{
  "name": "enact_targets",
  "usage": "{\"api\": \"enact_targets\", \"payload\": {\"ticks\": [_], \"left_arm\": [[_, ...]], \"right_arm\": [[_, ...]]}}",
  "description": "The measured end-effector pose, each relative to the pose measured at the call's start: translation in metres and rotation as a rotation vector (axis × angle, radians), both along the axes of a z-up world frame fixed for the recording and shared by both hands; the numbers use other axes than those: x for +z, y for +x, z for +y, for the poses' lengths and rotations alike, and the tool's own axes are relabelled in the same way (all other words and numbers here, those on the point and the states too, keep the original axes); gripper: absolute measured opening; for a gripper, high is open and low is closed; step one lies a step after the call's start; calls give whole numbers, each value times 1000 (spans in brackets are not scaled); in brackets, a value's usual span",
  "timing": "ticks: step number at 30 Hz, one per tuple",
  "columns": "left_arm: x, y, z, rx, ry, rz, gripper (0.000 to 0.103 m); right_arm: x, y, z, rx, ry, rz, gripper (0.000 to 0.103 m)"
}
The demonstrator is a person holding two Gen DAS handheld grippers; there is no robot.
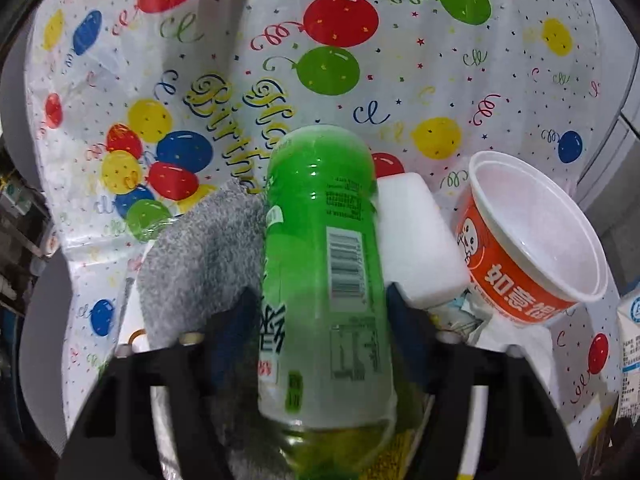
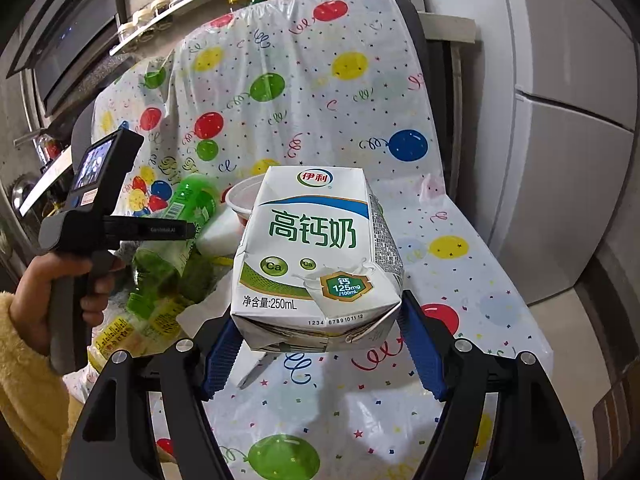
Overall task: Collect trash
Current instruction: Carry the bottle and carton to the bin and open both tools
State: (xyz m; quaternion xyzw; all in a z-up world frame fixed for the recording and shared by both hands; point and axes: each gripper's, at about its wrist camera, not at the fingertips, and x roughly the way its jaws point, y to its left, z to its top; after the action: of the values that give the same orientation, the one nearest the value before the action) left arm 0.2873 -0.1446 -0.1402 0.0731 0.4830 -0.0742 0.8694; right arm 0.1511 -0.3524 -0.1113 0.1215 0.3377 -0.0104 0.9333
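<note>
A green bottle [image 1: 324, 264] lies over a white balloon-print cloth [image 1: 400, 60]; beside it, a grey rag [image 1: 200, 256], an orange-and-white cup [image 1: 528, 236], and a white-and-green milk carton [image 2: 316, 256] between blue-padded tongs [image 2: 320, 352].

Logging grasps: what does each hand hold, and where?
Left tongs grip the green bottle around its lower body; right tongs grip the milk carton's bottom end.

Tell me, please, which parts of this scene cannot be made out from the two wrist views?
- Left wrist view: the green bottle hides its own cap end behind the frame's lower edge and blurs there.
- Same view: the grey cloth and white block are partly covered by the bottle.
- Right wrist view: the milk carton hides most of the orange cup.
- Right wrist view: the shelf jars' labels are too small.
</note>
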Motion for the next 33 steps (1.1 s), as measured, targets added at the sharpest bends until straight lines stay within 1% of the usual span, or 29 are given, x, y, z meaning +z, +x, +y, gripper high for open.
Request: {"api": "enact_targets", "payload": {"ticks": [3,6,7,10,13,16,19,21,23,24,26,29,31,33], "left_arm": [[6,-5,6,-9,-25,-40,55],[25,-23,15,-23,-78,-97,55],[34,-33,18,-27,-95,-118,55],[55,-63,24,-53,-151,-141,55],[67,-95,16,-107,-184,-154,55],[72,-141,-6,-204,-231,-158,55],[68,-181,-32,-307,-298,-143,55],[65,-200,-49,-367,-326,-137,55],[60,-221,-73,-447,-357,-111,55],[57,-230,-85,-479,-373,-95,55],[51,-245,-109,-537,-380,-82,55],[37,-265,-145,-623,-382,-46,55],[25,-276,-175,-681,-374,-6,55],[13,-285,-201,-723,-369,32,55]], "right_arm": [[2,0,2,-2,-7,-5,74],[8,-5,4,-16,-16,-18,74],[10,-7,5,-21,-21,-23,74],[22,-20,5,-43,-32,-49,74],[35,-42,1,-81,-56,-73,74],[43,-71,-6,-132,-91,-76,74],[45,-107,-17,-197,-135,-58,74],[43,-131,-22,-246,-159,-41,74],[40,-163,-30,-314,-183,-19,74],[39,-171,-32,-334,-187,-12,74],[31,-203,-44,-404,-194,19,74],[17,-235,-60,-476,-180,60,74],[-1,-256,-78,-529,-148,97,74],[-16,-268,-93,-567,-119,125,74]]}}
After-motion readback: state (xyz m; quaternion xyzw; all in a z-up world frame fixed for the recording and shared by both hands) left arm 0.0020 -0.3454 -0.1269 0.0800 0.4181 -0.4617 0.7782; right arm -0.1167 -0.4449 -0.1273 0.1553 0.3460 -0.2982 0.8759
